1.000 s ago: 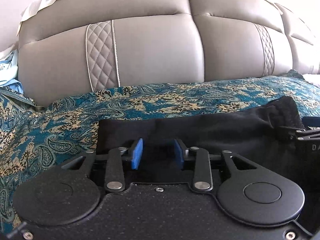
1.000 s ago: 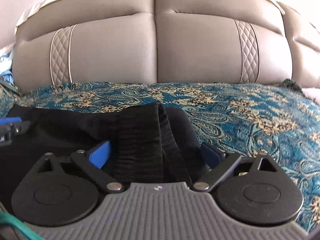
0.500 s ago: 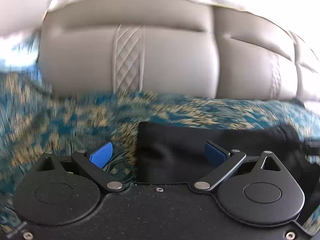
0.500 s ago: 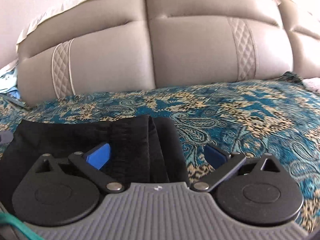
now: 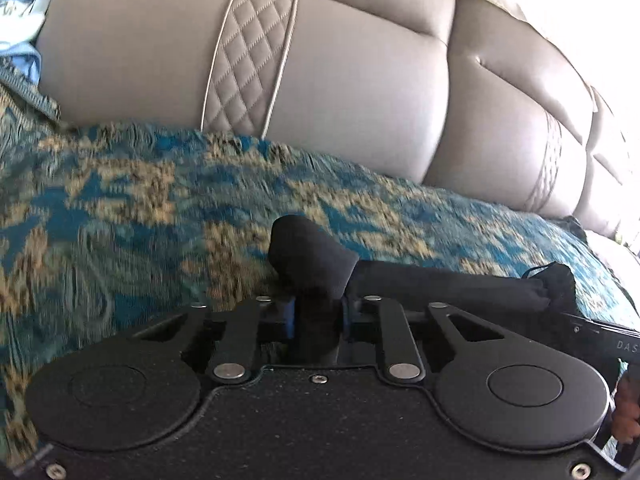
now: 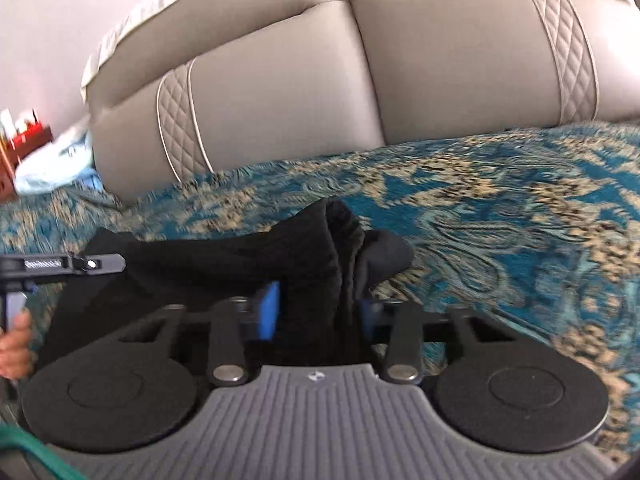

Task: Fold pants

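Nearest to us in the left wrist view, our left gripper (image 5: 318, 316) has its blue pads pinched in on a bunched black fold of the pants (image 5: 440, 280) — the cloth pokes up past the fingertips as a rounded knob. From there the pants stretch as a narrow black band toward the right, their long axis running across the patterned teal-and-gold bedspread (image 5: 120, 208), roughly parallel to its far edge. At the right end of that band we see part of the other tool, too little to point at.

In the right wrist view our right gripper (image 6: 318, 316) is closed narrowly on a gathered, ribbed end of the pants (image 6: 224, 264); the blue pad (image 6: 269, 316) on one side presses the cloth. The garment runs off leftward, where the left gripper (image 6: 102, 264) meets it.

Farther off, beyond the bedspread (image 6: 500, 208), stands the padded grey headboard (image 5: 360, 92) with quilted strips — upright along the bed's far edge.
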A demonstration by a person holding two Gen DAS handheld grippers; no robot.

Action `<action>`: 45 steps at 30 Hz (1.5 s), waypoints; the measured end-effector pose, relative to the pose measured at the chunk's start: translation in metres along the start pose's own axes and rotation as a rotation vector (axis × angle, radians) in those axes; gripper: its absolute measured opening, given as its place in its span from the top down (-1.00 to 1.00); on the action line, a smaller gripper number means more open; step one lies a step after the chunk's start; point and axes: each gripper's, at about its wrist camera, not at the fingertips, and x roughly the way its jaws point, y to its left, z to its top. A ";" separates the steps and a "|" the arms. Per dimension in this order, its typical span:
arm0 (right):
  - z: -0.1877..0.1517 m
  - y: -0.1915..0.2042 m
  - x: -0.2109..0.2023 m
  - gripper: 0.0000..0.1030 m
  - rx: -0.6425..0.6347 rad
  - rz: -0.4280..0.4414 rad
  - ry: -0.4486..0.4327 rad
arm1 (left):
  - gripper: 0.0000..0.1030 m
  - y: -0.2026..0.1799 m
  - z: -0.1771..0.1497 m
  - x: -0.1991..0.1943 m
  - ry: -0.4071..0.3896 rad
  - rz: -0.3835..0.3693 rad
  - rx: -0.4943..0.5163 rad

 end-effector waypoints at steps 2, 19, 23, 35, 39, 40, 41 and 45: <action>0.009 0.006 0.011 0.42 0.002 -0.007 -0.016 | 0.69 0.000 0.014 0.013 -0.015 0.024 0.023; 0.057 0.043 0.109 -0.51 -0.073 -0.156 -0.024 | -0.27 0.011 0.066 0.090 -0.015 0.349 0.091; 0.054 0.054 0.080 -0.68 -0.108 -0.180 -0.101 | -0.59 -0.003 0.060 0.059 -0.059 0.338 0.125; -0.013 0.097 -0.027 -1.00 -0.177 -0.250 -0.180 | -1.00 -0.048 -0.021 -0.064 -0.106 0.275 0.137; -0.045 0.103 -0.036 -1.00 -0.186 -0.302 -0.154 | -1.00 -0.044 -0.054 -0.074 -0.065 0.272 0.122; -0.050 0.105 -0.038 -1.00 -0.186 -0.298 -0.150 | -1.00 -0.043 -0.062 -0.075 -0.061 0.271 0.115; -0.057 0.107 -0.038 -1.00 -0.192 -0.292 -0.148 | -1.00 -0.041 -0.069 -0.075 -0.052 0.274 0.107; -0.077 0.113 -0.035 -1.00 -0.236 -0.278 -0.135 | -1.00 -0.040 -0.085 -0.068 0.005 0.267 0.090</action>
